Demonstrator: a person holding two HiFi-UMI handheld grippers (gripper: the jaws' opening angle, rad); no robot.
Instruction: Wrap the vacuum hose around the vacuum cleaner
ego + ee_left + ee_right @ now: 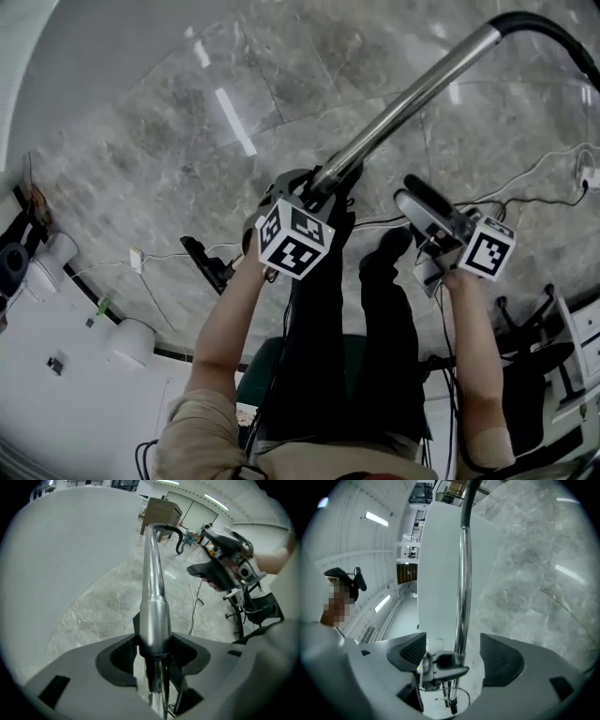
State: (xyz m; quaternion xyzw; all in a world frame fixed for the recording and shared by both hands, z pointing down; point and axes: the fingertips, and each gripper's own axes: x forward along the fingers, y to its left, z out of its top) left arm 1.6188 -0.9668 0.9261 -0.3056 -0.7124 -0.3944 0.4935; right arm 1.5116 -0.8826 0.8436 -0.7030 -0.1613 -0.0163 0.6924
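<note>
A shiny metal vacuum tube [412,94] slants up to the right over the marble floor, and a black hose [553,33] bends off its far end. My left gripper [323,183] is shut on the tube's thicker lower end [152,625], with both pads pressed to its sides. The right gripper [427,202] hangs open just right of the tube and touches nothing. In the right gripper view the open jaws frame the tube [461,588] and the left gripper [440,665] some way beyond them. I cannot make out the vacuum cleaner's body.
Thin cables [534,178] trail across the floor at the right, near a black chair base [539,361]. A black flat piece [208,262] lies on the floor by the left arm. The person's dark trouser legs [375,328] stand below. A white wall curves along the left.
</note>
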